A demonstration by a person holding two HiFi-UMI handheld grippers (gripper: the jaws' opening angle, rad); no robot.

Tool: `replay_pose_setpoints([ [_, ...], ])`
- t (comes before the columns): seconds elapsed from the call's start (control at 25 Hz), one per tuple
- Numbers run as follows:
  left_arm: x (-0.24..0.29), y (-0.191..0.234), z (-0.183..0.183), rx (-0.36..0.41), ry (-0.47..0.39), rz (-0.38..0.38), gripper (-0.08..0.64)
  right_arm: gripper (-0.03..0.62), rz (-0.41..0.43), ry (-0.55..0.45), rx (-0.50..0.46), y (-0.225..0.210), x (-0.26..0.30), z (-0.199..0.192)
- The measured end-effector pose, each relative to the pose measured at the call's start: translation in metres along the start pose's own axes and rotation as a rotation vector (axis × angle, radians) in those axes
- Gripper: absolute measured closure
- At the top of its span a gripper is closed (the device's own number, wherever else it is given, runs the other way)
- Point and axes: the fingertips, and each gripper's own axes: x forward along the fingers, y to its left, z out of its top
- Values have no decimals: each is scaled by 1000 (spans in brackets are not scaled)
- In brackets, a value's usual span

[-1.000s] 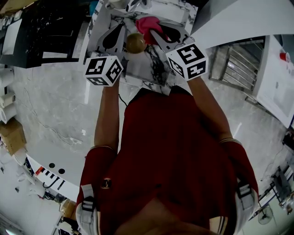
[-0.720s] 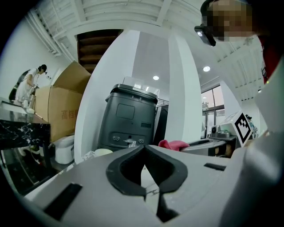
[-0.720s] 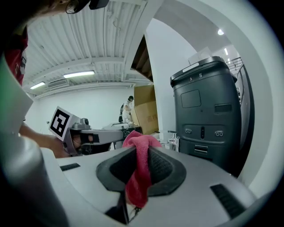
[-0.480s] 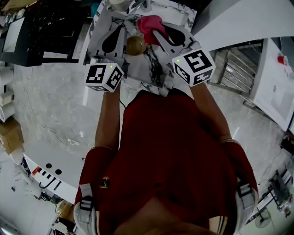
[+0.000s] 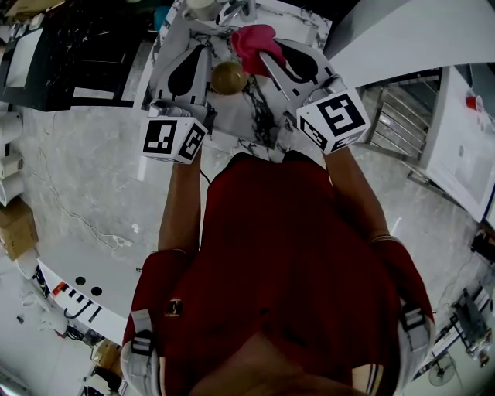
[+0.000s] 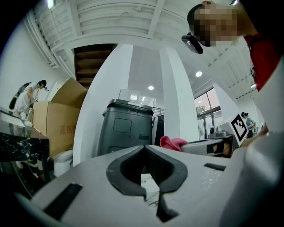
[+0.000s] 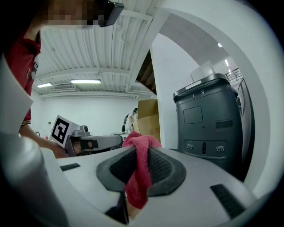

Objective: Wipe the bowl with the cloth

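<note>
The small round brown bowl (image 5: 229,77) sits on the marble table (image 5: 259,116), between my two grippers. My right gripper (image 5: 261,52) is shut on the pink cloth (image 5: 254,39), which bunches just beyond the bowl. In the right gripper view the cloth (image 7: 141,170) hangs down between the dark pads of that gripper (image 7: 141,151). My left gripper (image 5: 201,50) lies just left of the bowl, apart from it as far as I can see. Its jaws (image 6: 144,148) stand together with only the table showing through the gap. The bowl is hidden in the left gripper view.
A white cup (image 5: 203,6) stands at the table's far edge. A dark cabinet (image 5: 85,46) is to the left and a metal rack (image 5: 402,100) to the right. A grey bin (image 6: 126,128) and a cardboard box (image 6: 55,117) stand beyond the table.
Both marker cubes have drifted slightly: the right one to the right and down, the left one a little down. The cloth stays gripped beside the bowl.
</note>
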Motion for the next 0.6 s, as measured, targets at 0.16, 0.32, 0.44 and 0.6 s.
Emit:
replay_pose_setpoints([
  [0.16,-4,-2,8,21,-23,-12,554,529,0,-23,-2,4,-2,5],
  [0.32,-7,-3,13,31,-37,-21,554,529,-5,-37,-9,6,-3,8],
  [0.44,-8,-3,15,36,-41,-26,554,529,-12,-42,-13,6,-4,10],
  [0.6,-9,-5,17,40,-46,-34,554,529,-23,-43,-19,6,-6,11],
])
